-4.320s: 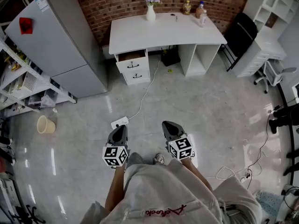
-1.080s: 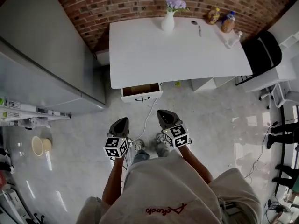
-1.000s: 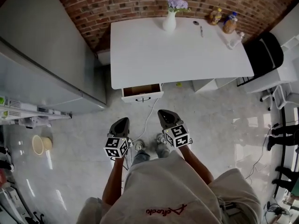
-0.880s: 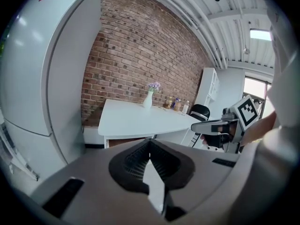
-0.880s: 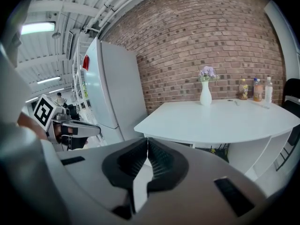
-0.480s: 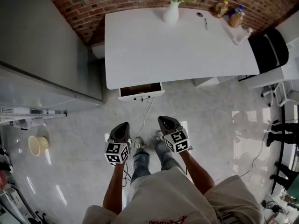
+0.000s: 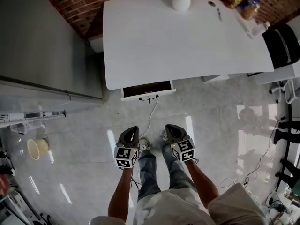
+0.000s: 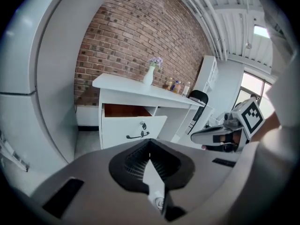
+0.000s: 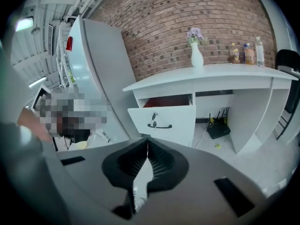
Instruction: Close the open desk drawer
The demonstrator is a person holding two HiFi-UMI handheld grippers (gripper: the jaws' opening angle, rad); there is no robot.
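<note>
Moved closer to worktop (image 7: 187,41); left gripper (image 7: 132,130) and right gripper (image 7: 169,128) lower, both closed, empty; drawer (image 7: 147,90) open, seemingly halfway.

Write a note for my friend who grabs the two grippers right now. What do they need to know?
Left gripper: shut, empty.
Right gripper: shut, empty. Both hang low over the floor, short of the desk, touching nothing.
Drawer: under the white desk, at its left end in the head view, pulled out, dark handle facing you.
Done: nothing yet.
Left: step closer and push the drawer front in until it sits flush.
</note>
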